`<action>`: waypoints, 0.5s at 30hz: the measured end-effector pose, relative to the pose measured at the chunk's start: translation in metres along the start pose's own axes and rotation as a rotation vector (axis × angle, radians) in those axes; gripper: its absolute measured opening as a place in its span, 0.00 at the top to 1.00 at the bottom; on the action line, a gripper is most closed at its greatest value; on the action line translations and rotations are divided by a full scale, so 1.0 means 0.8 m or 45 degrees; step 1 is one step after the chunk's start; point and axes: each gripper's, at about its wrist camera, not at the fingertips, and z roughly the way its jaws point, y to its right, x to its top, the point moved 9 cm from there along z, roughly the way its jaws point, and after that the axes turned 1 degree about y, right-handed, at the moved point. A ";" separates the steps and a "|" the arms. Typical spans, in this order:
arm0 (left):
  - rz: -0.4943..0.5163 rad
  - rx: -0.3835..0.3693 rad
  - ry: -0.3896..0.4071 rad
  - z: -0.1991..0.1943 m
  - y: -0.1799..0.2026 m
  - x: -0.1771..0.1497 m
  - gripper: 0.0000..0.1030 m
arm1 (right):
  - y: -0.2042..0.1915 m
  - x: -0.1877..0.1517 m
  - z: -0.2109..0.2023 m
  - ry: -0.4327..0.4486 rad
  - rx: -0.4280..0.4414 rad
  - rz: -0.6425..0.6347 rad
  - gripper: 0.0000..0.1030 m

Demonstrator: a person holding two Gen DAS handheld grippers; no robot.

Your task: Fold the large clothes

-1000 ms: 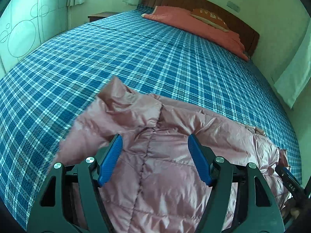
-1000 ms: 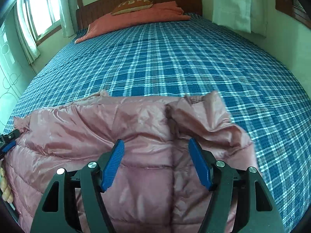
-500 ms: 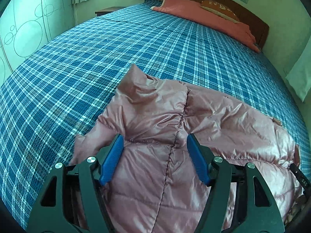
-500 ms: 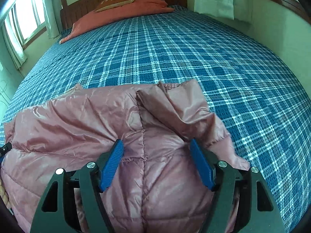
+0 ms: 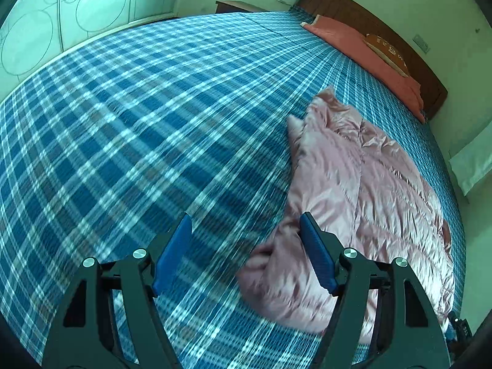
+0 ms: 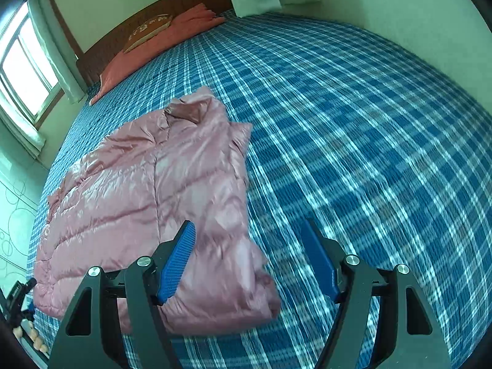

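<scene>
A pink quilted puffer jacket (image 5: 363, 203) lies on the blue plaid bed, folded into a long block with its collar toward the headboard. It also shows in the right wrist view (image 6: 160, 196). My left gripper (image 5: 246, 255) is open and empty, above the bed just left of the jacket's near edge. My right gripper (image 6: 249, 261) is open and empty, over the jacket's near right corner. Both views are motion-blurred.
The blue plaid bedsheet (image 5: 138, 141) stretches wide to the left and also to the right (image 6: 369, 141). An orange-red pillow (image 6: 160, 43) and a wooden headboard (image 5: 369, 27) are at the far end. A window (image 6: 27, 77) is at left.
Both grippers have pulled back and swung outward off the jacket, left to the left, right to the right. The jacket now lies flatter and farther from the fingers.
</scene>
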 end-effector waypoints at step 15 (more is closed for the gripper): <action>-0.259 -0.175 -0.028 0.013 0.017 -0.048 0.26 | -0.019 -0.030 0.050 -0.001 0.257 0.350 0.30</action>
